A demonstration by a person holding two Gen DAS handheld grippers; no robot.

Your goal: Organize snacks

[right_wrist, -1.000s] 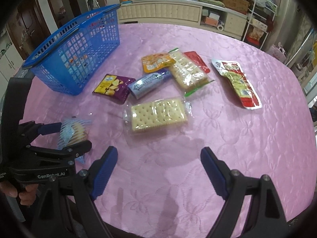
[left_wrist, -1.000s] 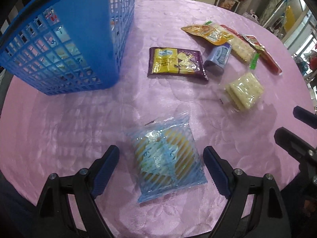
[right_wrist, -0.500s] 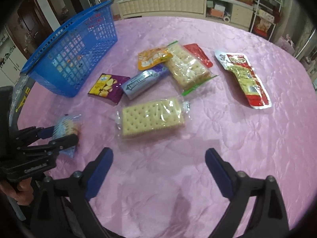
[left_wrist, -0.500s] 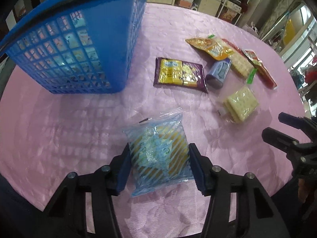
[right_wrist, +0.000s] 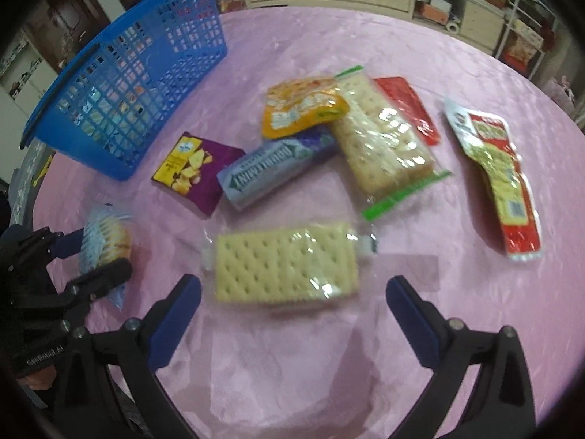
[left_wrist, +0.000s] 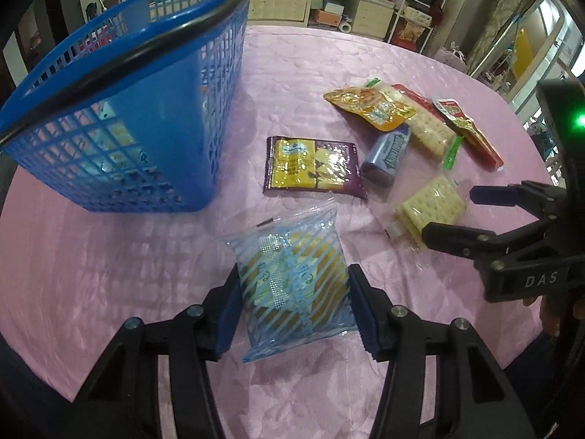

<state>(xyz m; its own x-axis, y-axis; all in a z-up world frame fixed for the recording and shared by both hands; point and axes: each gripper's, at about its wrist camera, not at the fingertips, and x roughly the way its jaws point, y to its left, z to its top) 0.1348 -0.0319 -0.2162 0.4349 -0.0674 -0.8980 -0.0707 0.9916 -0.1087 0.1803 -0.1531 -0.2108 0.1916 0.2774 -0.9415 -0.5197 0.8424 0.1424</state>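
A clear packet with blue stripes and a yellow cake inside [left_wrist: 292,285] lies on the pink tablecloth, and my left gripper [left_wrist: 294,292] is shut on its two sides. The same packet [right_wrist: 104,241] and left gripper [right_wrist: 97,256] show at the left edge of the right wrist view. My right gripper [right_wrist: 292,287] hangs low over a clear pack of square crackers [right_wrist: 285,263], its jaws opening wide. The pack lies between and just ahead of the fingertips, and the pads do not touch it. A blue mesh basket [left_wrist: 109,128] stands at the far left.
Beyond the cracker pack lie a purple and yellow chip packet [right_wrist: 197,168], a grey-blue gum pack [right_wrist: 274,168], an orange pouch [right_wrist: 299,109], a long cracker pack [right_wrist: 380,139], a red sachet [right_wrist: 406,113] and a red and white packet [right_wrist: 497,175]. The round table's edge runs close behind both grippers.
My left gripper has closed onto the striped packet. My right gripper has moved down and toward the square cracker pack, with its jaws spreading a little wider.
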